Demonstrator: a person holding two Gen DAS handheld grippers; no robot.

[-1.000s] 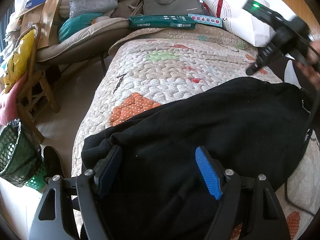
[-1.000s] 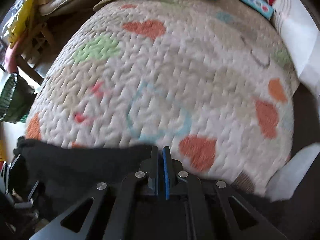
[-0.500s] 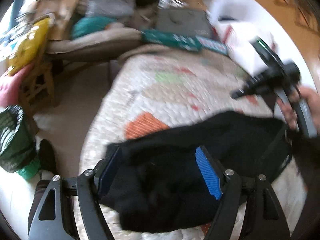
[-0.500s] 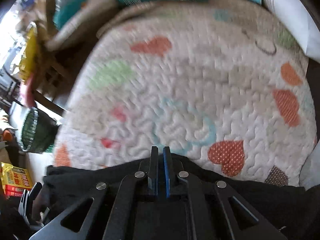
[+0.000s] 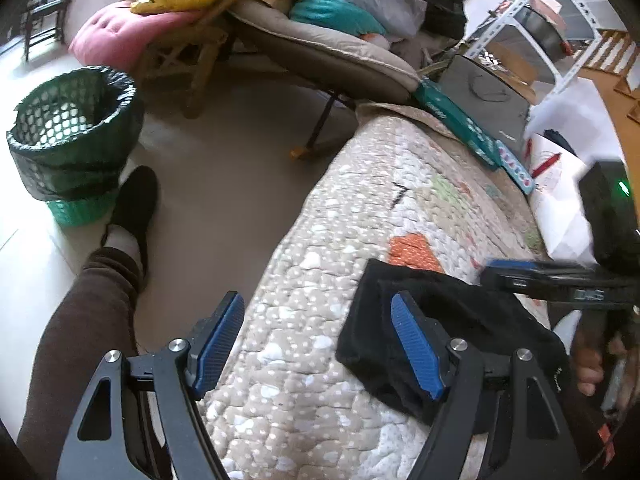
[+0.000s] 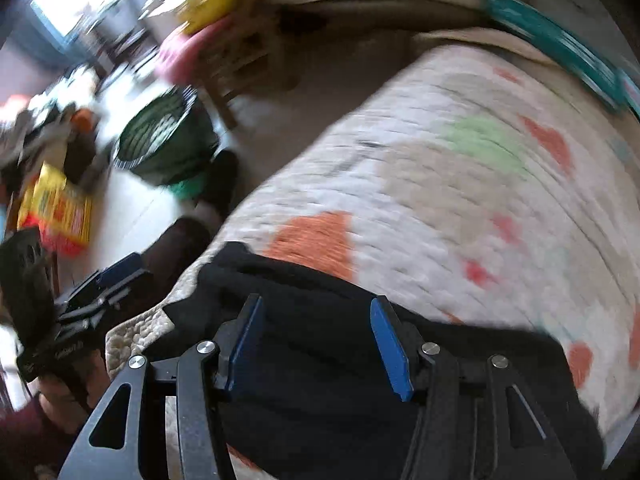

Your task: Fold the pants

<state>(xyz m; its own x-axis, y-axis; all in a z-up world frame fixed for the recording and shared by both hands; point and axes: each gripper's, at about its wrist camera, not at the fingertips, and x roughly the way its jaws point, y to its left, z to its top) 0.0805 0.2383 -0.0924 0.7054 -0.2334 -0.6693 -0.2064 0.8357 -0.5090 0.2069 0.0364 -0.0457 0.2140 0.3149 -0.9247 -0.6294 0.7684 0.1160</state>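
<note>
The black pants (image 5: 460, 332) lie folded into a compact bundle on the quilted bed cover (image 5: 360, 208); they also fill the lower part of the right wrist view (image 6: 352, 380). My left gripper (image 5: 320, 344) is open and empty, over the bed's left edge just left of the bundle. My right gripper (image 6: 316, 344) is open above the pants and holds nothing. In the left wrist view the right gripper's body shows at the far right, its fingertips (image 5: 512, 266) over the bundle's far edge. In the right wrist view the left gripper (image 6: 104, 280) shows at the left.
A green mesh basket (image 5: 72, 136) stands on the floor left of the bed, beside the person's leg and black shoe (image 5: 132, 204). A chair piled with cushions (image 5: 280, 28) is behind it. Teal boxes (image 5: 456, 120) and a white bag (image 5: 560, 184) lie at the bed's far end.
My right gripper has opened and let go of the pants. The pants went from spread out to a smaller folded bundle. My left gripper has swung left, off the pants, toward the bed's edge.
</note>
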